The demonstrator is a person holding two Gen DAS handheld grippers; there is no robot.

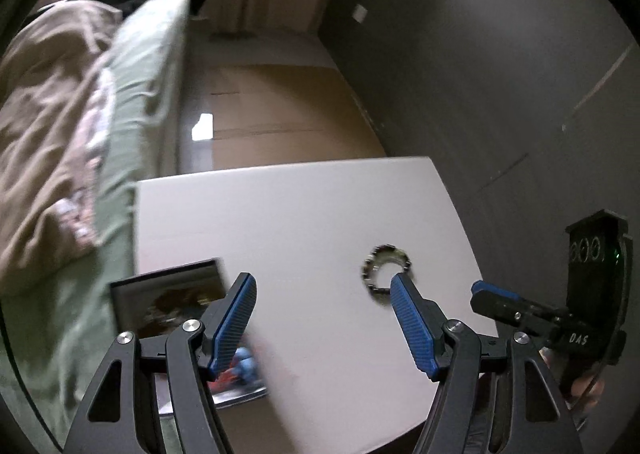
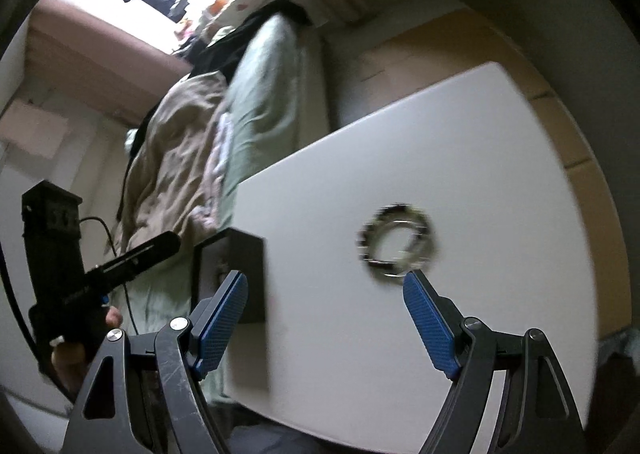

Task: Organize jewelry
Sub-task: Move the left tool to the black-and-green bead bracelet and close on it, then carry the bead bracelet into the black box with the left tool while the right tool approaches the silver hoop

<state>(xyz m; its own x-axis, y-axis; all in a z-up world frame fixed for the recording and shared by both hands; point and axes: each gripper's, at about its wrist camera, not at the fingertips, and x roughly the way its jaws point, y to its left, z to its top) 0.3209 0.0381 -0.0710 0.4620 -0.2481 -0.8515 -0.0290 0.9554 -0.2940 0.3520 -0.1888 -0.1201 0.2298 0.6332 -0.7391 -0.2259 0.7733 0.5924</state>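
both my left gripper (image 1: 322,290) and right gripper (image 2: 326,288) gape empty above the bracelets (image 2: 396,242) mid-tabletop (image 2: 500,173), apparently stacked; a rushed pinch could scatter them toward the edge.

One bracelet pile (image 2: 398,242); one black box (image 2: 230,278); one white table (image 2: 480,157); two tools.

Lying flat on the white table (image 2: 500,157): a beaded bracelet (image 2: 398,246), blurred. Sitting at the table's edge: an open black jewelry box (image 2: 236,266).
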